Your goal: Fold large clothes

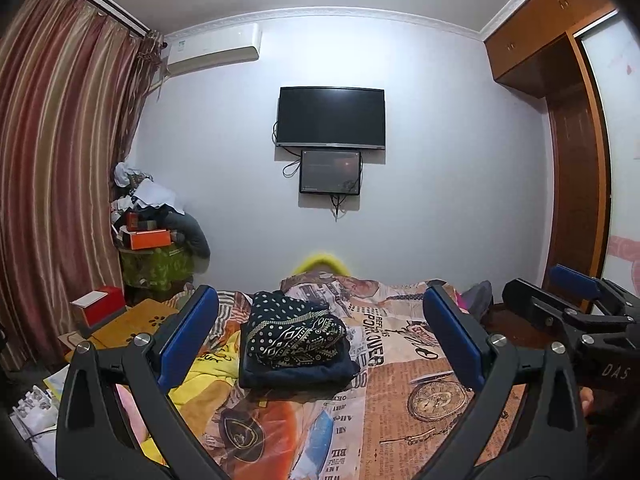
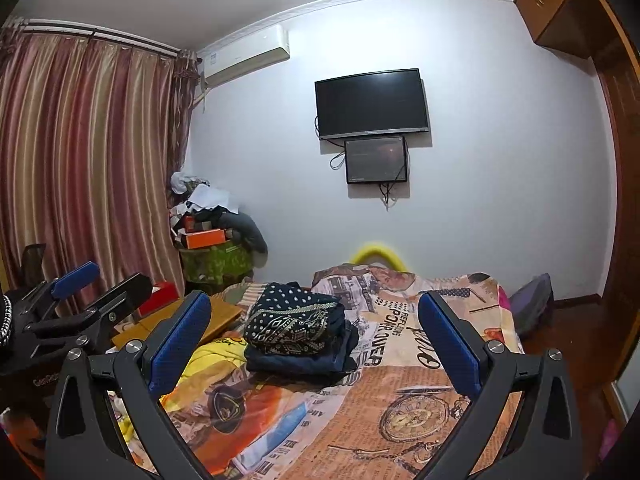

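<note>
At the far left a striped curtain (image 1: 60, 152) hangs to the floor, with an air conditioner (image 1: 214, 50) high on the wall beside it and a heap of boxes and cloth (image 1: 152, 224) in the corner below. A low wooden table (image 1: 132, 322) stands beside the bed, carrying a red box (image 1: 102, 304).

The left gripper (image 1: 320, 344) hangs above the near end of the bed, its blue-padded fingers (image 1: 188, 336) spread wide and holding nothing. Framed between them, farther up the bed, lies the stack of folded clothes (image 1: 296, 344): a dark piece with white dots and a gold pattern on top, plain navy pieces beneath. The stack rests on the newspaper-print bedspread (image 1: 420, 380), well apart from the fingertips, and nearer the left finger than the right one. A yellow garment (image 1: 204, 376) lies crumpled on the bed just left of the stack.

On the wall ahead hang a television (image 1: 332, 117) and a smaller screen (image 1: 330, 171) directly under it.

The right gripper (image 2: 316, 344) is also held wide apart and empty, above the bedspread, just beside the left one; the folded stack sits ahead of it, toward its left finger. A wooden wardrobe (image 1: 560, 60) fills the right edge.
</note>
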